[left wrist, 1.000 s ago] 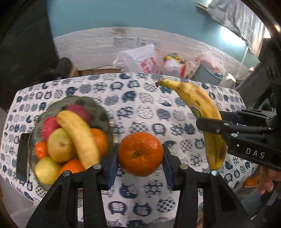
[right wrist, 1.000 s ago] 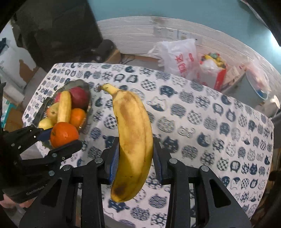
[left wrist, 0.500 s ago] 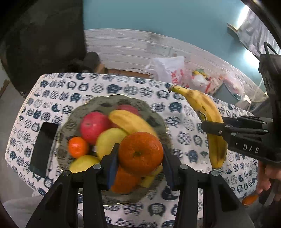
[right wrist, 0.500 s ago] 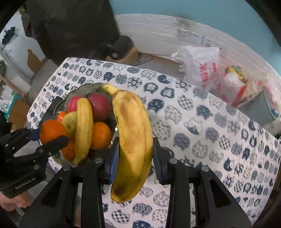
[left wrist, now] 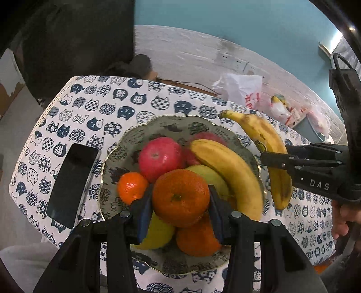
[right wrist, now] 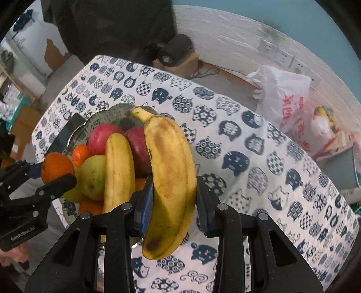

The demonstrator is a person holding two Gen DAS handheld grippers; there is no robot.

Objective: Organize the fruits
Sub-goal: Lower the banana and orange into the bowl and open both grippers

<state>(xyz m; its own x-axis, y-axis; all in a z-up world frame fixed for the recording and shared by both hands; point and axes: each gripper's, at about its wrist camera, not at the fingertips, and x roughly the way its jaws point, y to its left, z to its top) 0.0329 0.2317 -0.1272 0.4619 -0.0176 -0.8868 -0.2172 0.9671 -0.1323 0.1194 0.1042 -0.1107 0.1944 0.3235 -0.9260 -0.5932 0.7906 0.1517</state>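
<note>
White tabletop cloth (left wrist: 108,106) printed with navy cat heads. Grey-green plate (left wrist: 180,126), dark motifs, gold rim. Orange tangerine (left wrist: 180,200) between blue-padded black fingers (left wrist: 142,211). Yellow banana (right wrist: 171,180), brown-blotched. Red apple (left wrist: 158,162), yellow-green pear (right wrist: 93,178). Black phone (left wrist: 72,184). Teal wall (left wrist: 225,18).

— How many fruits?
— 2 bananas (left wrist: 227,173) (left wrist: 268,144), 2 red apples (left wrist: 160,160) (right wrist: 138,148), approx. 4 oranges (left wrist: 180,198) (left wrist: 132,187) (left wrist: 198,241), 2–3 green ones (right wrist: 93,175).
— Other stuff?
— 1 plate (left wrist: 180,124), 1 phone (left wrist: 70,182).
</note>
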